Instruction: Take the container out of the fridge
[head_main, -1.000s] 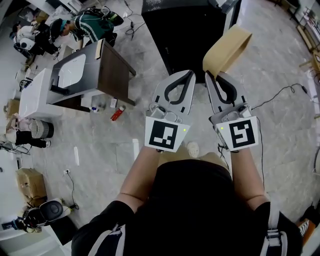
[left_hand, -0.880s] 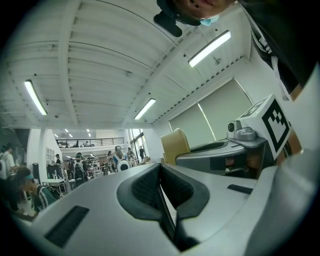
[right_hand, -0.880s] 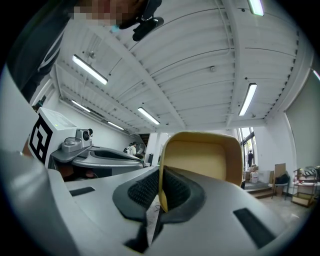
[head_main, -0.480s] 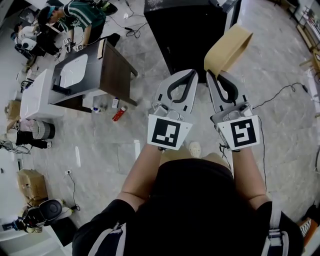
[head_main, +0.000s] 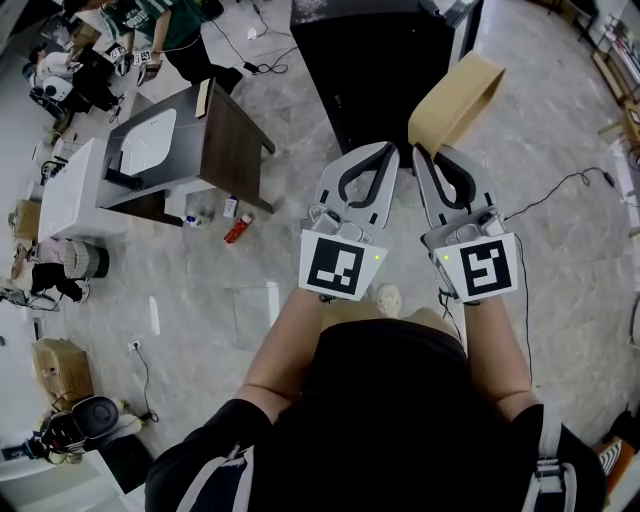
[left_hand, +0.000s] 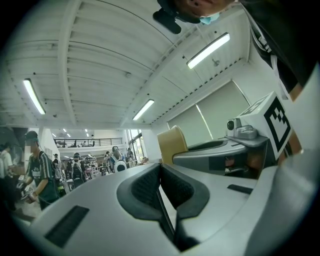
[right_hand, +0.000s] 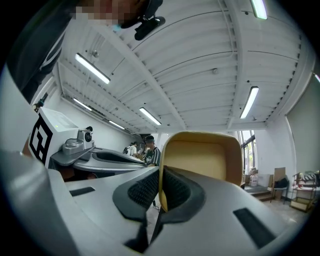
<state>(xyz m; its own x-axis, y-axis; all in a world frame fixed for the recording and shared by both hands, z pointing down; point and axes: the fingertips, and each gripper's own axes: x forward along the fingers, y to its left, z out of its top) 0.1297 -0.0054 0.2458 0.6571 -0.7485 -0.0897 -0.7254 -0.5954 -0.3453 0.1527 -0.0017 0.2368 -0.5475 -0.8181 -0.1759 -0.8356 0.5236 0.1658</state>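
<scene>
The container (head_main: 455, 98) was seen as a tan, open-topped tub with thin walls and rounded corners. No contents could be made out in the part shown by the right gripper view. It was judged to be light and fairly stiff, though a wall this thin could be expected to flex a little under a one-sided pinch. Its smooth surface was judged liable to slip or swing if it were held only at the very lip. The better hold was judged to be on one side wall just below the rim, with the wall set deep between the ribbed pads.

The container was held in the air, tilted, ahead of the person and above the pale floor (head_main: 250, 290). It was outside the tall dark cabinet taken to be the fridge (head_main: 370, 60), near that cabinet's right edge in the head view.

The right gripper (head_main: 428, 150) was clenched on the container. In its own view the fingers (right_hand: 142, 192) were pressed almost together, with one wall of the tub (right_hand: 202, 160) caught between them and the rest of it rising beyond the tips.

The left gripper (head_main: 385, 150) was held alongside, close to the right one. Its fingers (left_hand: 145, 187) were pressed fully together with nothing between them and nothing touched. The tub was seen from there only in the background (left_hand: 172, 145).
</scene>
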